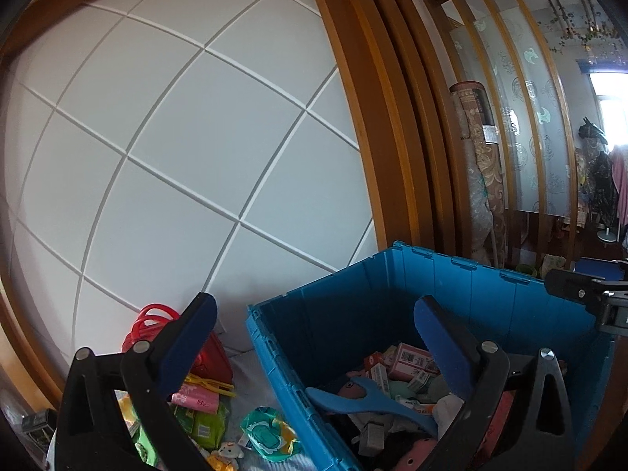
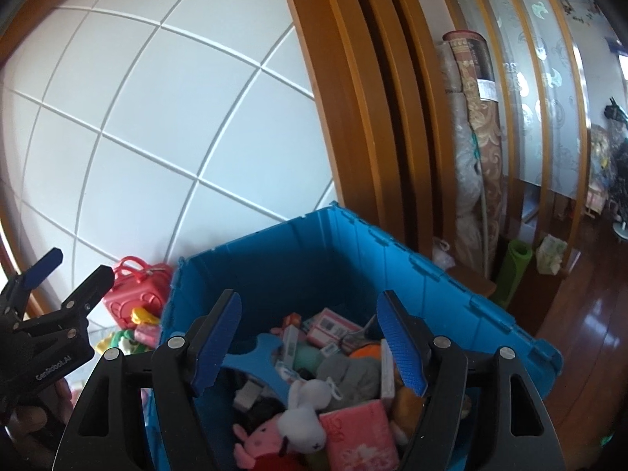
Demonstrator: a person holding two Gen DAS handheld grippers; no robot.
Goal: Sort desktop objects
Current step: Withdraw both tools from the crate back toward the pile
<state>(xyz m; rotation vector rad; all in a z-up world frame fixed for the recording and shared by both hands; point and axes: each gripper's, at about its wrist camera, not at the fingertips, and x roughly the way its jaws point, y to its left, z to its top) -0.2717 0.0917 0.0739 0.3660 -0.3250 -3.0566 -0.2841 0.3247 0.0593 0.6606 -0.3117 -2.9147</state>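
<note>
- Right gripper (image 2: 310,337) hangs above the blue crate (image 2: 451,286), jaws spread wide and holding nothing.
- Straight below and between those jaws lies the crate's jumble: a white plush bunny (image 2: 306,412), a pink pig toy (image 2: 259,441), a pink packet (image 2: 363,433), a grey cloth (image 2: 345,373).
- A blue flat tool (image 2: 259,359) lies across the pile, near the left-hand finger; none of it touches the pads.
- Left gripper (image 1: 314,345) sits over the crate's near-left corner (image 1: 274,353), jaws wide apart, empty too.
- One of its fingers (image 1: 188,337) hovers outside the crate, over loose things on the table: a red toy basket (image 1: 212,357), green packets (image 1: 204,424), a teal wipes pack (image 1: 267,435).
- Its other finger reaches over the crate's contents, just above a pink barcoded box (image 1: 412,361).
- In the right wrist view, the left gripper shows at far left, tilted upward, with the person's hand (image 2: 35,420) gripping its handle.
- Both point toward the white panelled wall (image 1: 176,137).
</note>
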